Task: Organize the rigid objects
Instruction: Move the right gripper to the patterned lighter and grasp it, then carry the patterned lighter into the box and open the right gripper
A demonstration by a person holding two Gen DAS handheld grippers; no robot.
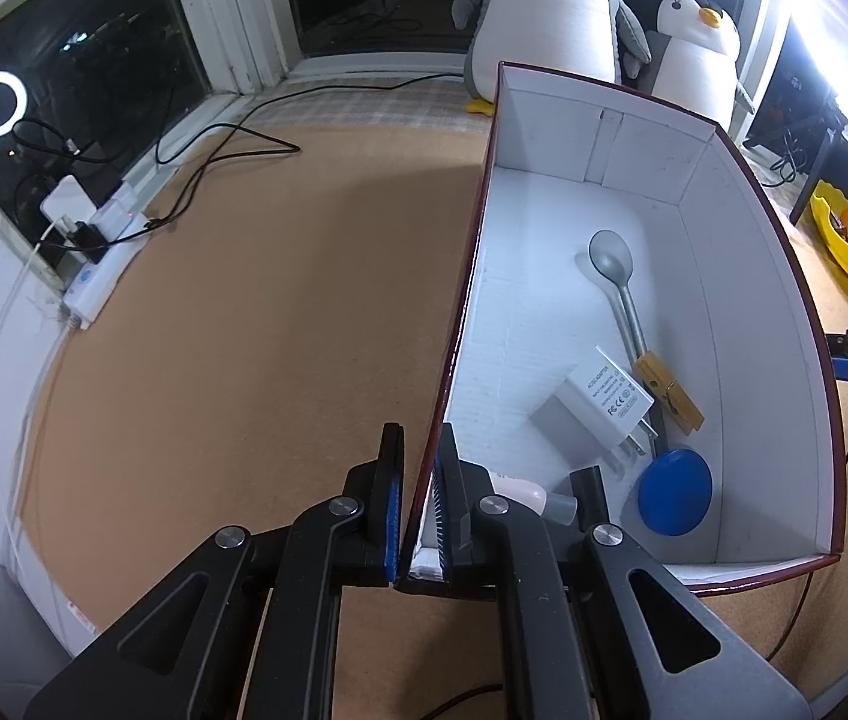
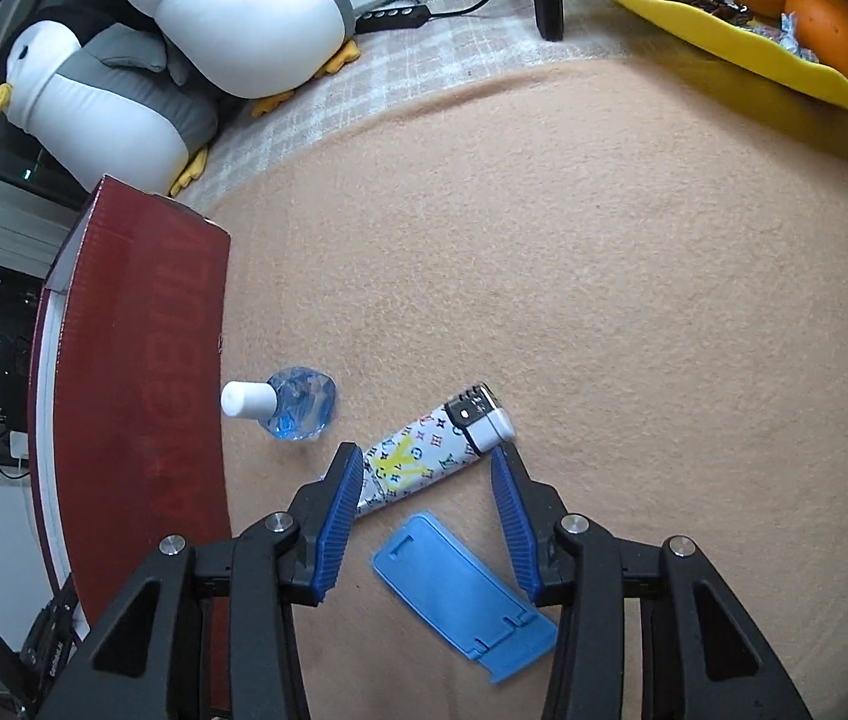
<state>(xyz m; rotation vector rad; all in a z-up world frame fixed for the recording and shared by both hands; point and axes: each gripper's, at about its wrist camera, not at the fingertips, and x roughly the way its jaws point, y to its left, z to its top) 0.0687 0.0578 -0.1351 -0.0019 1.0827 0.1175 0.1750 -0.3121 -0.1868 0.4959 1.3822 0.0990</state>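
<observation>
Two grippers: the left gripper (image 1: 421, 504) pinches the box (image 1: 772, 276) wall (spoon (image 1: 619, 282) and charger (image 1: 601, 405) inside, seen only by its camera); the right gripper (image 2: 427, 519) hangs part-open around the patterned lighter (image 2: 424, 456), unclamped, beside the blue stand (image 2: 463, 591).

The box (image 1: 634, 180) – dark red outside, white inside – stands open on the tan mat. On its floor lie a grey spoon (image 1: 616, 276), a wooden clothespin (image 1: 670, 396) at its handle, a white adapter (image 1: 598, 408) and a blue disc (image 1: 674, 491). Outside, just beside its red wall, lie a small clear bottle (image 2: 286, 405) on its side, a patterned lighter (image 2: 430, 450) – apparently – and a blue plastic stand (image 2: 463, 591).
</observation>
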